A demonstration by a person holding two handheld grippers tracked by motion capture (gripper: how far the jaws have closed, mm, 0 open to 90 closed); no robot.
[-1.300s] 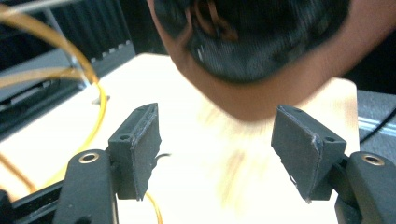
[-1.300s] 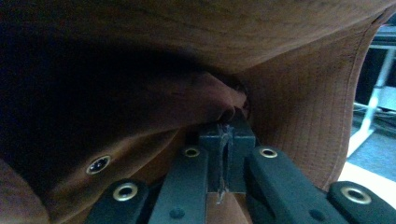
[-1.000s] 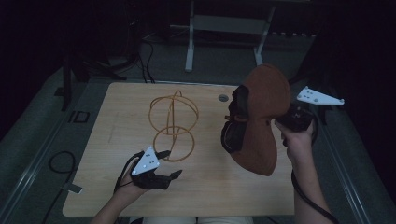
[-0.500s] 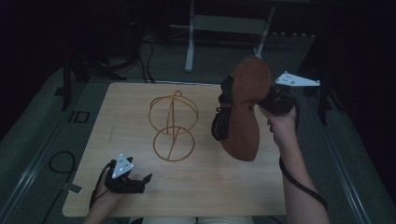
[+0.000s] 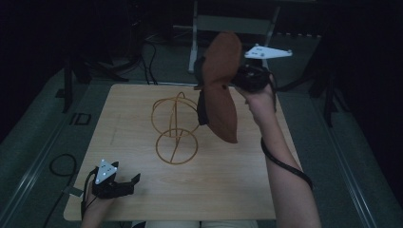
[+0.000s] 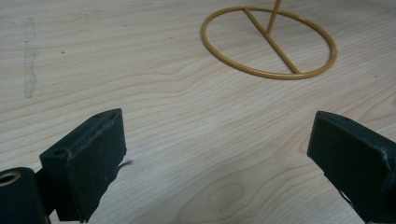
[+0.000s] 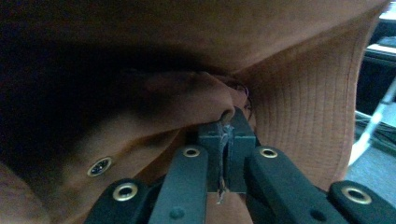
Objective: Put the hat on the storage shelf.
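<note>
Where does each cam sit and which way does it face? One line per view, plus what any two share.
High view: above the person's side, facing forward and down on the table; forearms, left gripper and right gripper show.
Left gripper view: rides the left gripper, facing low across the table; jaws open.
Right gripper view: rides the right gripper, facing the brown hat it clamps.
Shared: wire stand, high and left views; hat, high and right.
</note>
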